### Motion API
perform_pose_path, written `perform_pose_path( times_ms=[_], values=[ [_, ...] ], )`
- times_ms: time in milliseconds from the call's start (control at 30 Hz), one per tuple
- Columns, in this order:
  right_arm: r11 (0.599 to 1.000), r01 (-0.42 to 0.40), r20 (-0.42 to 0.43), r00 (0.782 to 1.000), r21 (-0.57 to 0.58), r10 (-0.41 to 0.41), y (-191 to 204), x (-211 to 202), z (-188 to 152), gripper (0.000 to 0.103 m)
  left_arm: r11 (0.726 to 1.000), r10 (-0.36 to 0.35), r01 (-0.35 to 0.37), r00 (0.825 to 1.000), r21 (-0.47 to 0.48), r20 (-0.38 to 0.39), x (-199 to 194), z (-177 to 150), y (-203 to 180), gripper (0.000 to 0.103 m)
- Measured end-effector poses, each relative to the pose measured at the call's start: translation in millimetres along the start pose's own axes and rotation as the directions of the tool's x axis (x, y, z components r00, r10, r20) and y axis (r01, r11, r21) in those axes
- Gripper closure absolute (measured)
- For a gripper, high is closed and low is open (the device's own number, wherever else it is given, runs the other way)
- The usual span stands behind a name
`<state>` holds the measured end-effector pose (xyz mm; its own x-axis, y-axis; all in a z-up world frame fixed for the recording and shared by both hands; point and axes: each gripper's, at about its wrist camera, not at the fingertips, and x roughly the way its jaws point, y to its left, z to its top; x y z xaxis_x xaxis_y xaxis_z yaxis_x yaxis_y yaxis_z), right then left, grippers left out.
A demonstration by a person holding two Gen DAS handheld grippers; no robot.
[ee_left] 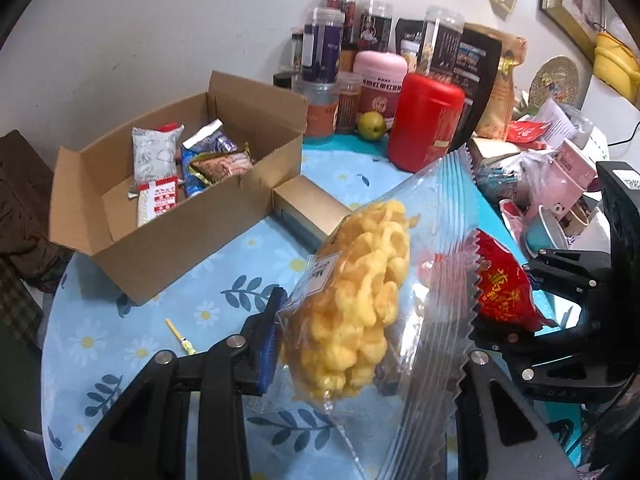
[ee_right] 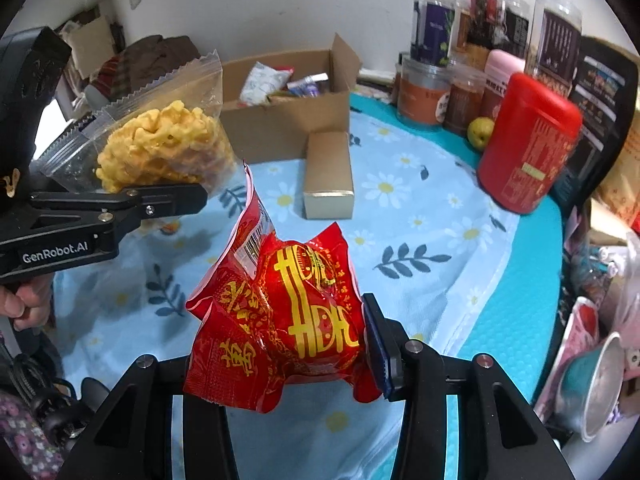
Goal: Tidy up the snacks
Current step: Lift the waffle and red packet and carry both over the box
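Observation:
My left gripper [ee_left: 368,344] is shut on a clear bag of yellow puffed snacks [ee_left: 356,304] and holds it above the table; the bag also shows in the right wrist view [ee_right: 164,148]. My right gripper [ee_right: 280,344] is shut on a red snack packet with yellow print [ee_right: 288,316], also lifted off the table; the packet shows in the left wrist view [ee_left: 504,284]. An open cardboard box [ee_left: 168,224] with several snack packets inside stands at the far left of the table; it also shows in the right wrist view [ee_right: 280,120].
A small gold box [ee_left: 308,208] lies on the floral tablecloth [ee_left: 160,336] beside the cardboard box. A red canister [ee_left: 424,120], a green fruit [ee_left: 371,126], jars and bags crowd the back. Cups and clutter sit at the right edge.

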<state>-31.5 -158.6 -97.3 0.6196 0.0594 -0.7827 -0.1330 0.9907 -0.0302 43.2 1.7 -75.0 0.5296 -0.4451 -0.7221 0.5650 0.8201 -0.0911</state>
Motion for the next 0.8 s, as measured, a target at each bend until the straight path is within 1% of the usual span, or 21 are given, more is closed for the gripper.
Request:
perform_pose_path(
  times_ms=[167,467,667,800],
  values=[
    [1.0,0.003,0.042,0.999,-0.022,-0.002,10.2,-20.6,4.5,0.058,1.0,0.002,-0.001,0.999,-0.008,0.034,-22.4,-2.7,-1.3,0.068],
    [0.996,-0.032,0.121,0.992,-0.078,0.041,30.6,-49.5,19.9,0.058,1.0,0.017,-0.015,0.992,-0.02,0.126,-63.5,-1.3,-5.7,0.068],
    [0.993,-0.051,0.174,0.982,-0.108,0.07,39.1,-62.3,42.2,0.058,0.999,0.036,-0.032,0.983,-0.024,0.181,-84.1,13.1,-2.6,0.068],
    [0.99,-0.049,0.202,0.977,-0.129,0.074,42.3,-68.3,61.0,0.058,0.999,0.047,-0.041,0.975,-0.032,0.217,-93.3,26.3,4.1,0.068]
  ],
)
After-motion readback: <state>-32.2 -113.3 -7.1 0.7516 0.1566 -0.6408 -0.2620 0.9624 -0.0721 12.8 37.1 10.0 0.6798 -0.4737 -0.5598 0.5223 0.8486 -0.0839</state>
